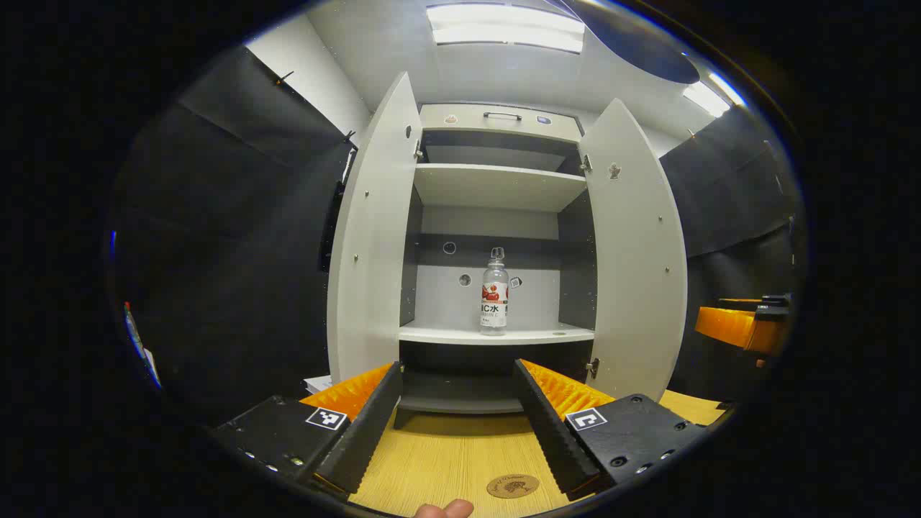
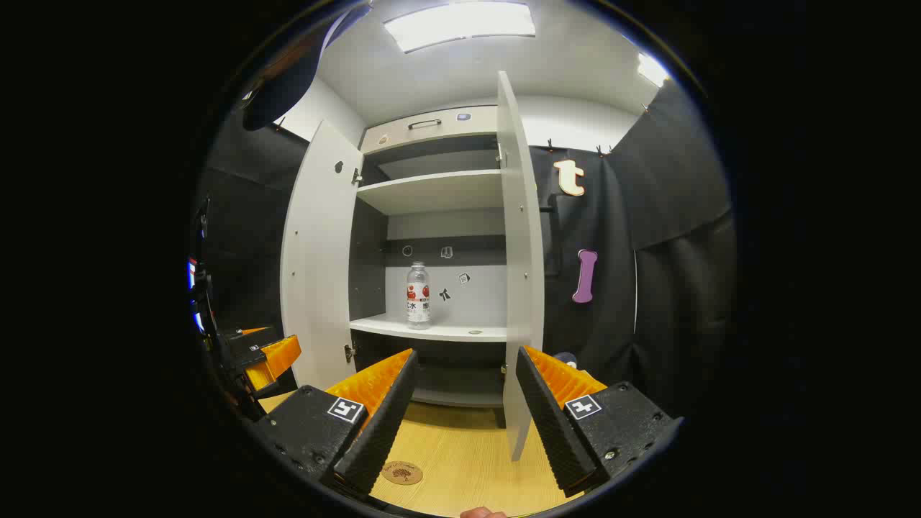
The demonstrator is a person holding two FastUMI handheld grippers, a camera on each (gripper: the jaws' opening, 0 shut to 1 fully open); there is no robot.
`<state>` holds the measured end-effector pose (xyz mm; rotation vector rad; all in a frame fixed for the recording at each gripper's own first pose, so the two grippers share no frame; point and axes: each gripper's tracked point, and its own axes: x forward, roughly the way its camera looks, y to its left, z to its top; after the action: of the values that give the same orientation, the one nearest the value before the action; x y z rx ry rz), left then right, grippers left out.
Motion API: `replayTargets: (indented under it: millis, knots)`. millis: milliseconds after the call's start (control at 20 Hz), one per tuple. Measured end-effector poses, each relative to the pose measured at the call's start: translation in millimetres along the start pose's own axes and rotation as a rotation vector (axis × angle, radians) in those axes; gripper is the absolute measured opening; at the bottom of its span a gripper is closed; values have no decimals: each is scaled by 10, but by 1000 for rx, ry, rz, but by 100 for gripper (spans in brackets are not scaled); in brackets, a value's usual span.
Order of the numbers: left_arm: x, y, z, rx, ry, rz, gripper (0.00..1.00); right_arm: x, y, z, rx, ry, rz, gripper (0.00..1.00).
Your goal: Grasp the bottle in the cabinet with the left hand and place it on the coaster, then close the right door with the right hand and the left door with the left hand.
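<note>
My left gripper (image 1: 456, 424) stands with its fingers spread wide and nothing between them, held above the wooden table (image 1: 446, 460) in front of the open cabinet (image 1: 496, 216). My right gripper (image 2: 464, 421) is set the same way — fingers well apart, gripping nothing, touching nothing. In the right gripper view the left gripper shows again at the far left edge (image 2: 262, 360), and in the left gripper view the right one shows at the far right (image 1: 741, 324).

The bottle (image 1: 493, 298) stands upright on the cabinet's middle shelf (image 1: 446, 335), near the centre and well apart from both grippers; in the right gripper view it sits toward the left of that shelf (image 2: 418, 296). It is clear, with a red-and-white label.

The coaster (image 1: 512, 485) — a small round brown disc — lies flat on the table just below my left fingers (image 1: 360, 432) in that view; it shows near the left finger of the right gripper too (image 2: 402, 473).

Both doors hang open: the left door (image 1: 370, 244) and the right door (image 1: 637, 252) swing out toward me. In the right gripper view the right door (image 2: 519, 273) is seen nearly edge-on.

Black cloth lines the booth on both sides, and ceiling light panels (image 1: 504, 29) glow overhead. A fingertip (image 1: 442, 509) shows at the bottom edge of the left gripper view.
</note>
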<state>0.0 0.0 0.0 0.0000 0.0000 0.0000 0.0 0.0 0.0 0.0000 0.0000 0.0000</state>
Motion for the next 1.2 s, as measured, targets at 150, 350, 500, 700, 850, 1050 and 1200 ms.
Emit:
replayTargets:
  millis: [150, 350, 500, 700, 850, 1050, 1200]
  knots:
    - [15, -24, -16, -2, 9, -11, 94, 8, -30, -1, -4, 0, -7, 84]
    - [15, -19, -26, -2, 15, -8, 94, 13, -50, -41, 12, 9, -11, 84]
    - [1, -8, -35, -4, 17, -4, 95, 17, -46, -71, 19, 19, -12, 84]
    - [18, 11, -25, -7, 14, 5, 94, 38, -18, -97, 19, 23, -4, 84]
    - [50, -15, -13, -19, 20, -2, 99, 61, -22, -108, 22, 30, -1, 84]
    - [120, -35, 79, -41, -4, -10, 99, 84, -44, -88, 23, 24, -10, 84]
    - [150, -55, 52, -38, 10, -17, 95, 97, -29, -99, 34, 26, -7, 84]
